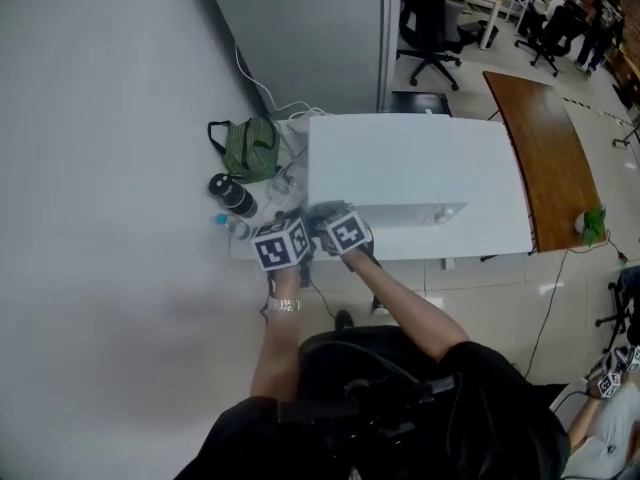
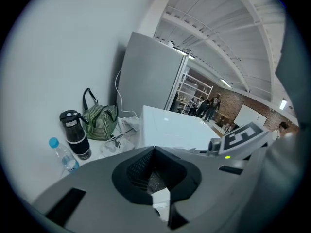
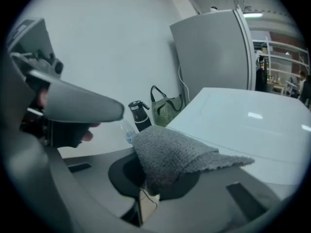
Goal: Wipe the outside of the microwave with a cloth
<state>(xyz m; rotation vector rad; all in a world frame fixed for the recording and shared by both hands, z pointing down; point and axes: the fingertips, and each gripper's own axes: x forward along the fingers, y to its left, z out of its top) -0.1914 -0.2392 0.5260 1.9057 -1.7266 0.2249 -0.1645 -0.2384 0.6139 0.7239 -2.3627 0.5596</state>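
Observation:
The white microwave (image 1: 420, 183) stands on a small table; its flat top also fills the right gripper view (image 3: 252, 120) and shows in the left gripper view (image 2: 170, 130). My right gripper (image 1: 327, 215) is at the microwave's front left corner, shut on a grey fuzzy cloth (image 3: 175, 152) that drapes forward over its jaws (image 3: 154, 176). That cloth (image 1: 325, 210) shows as a dark patch by the corner. My left gripper (image 1: 290, 220) is held right beside the right one, just left of the microwave. Its jaws (image 2: 154, 152) look shut with nothing between them.
Left of the microwave stand a green striped bag (image 1: 250, 148), a black flask (image 1: 232, 193) and a small water bottle (image 1: 225, 223), with white cables (image 1: 285, 108) behind. A tall grey cabinet (image 1: 310, 28) is at the back, a wooden table (image 1: 545, 158) to the right.

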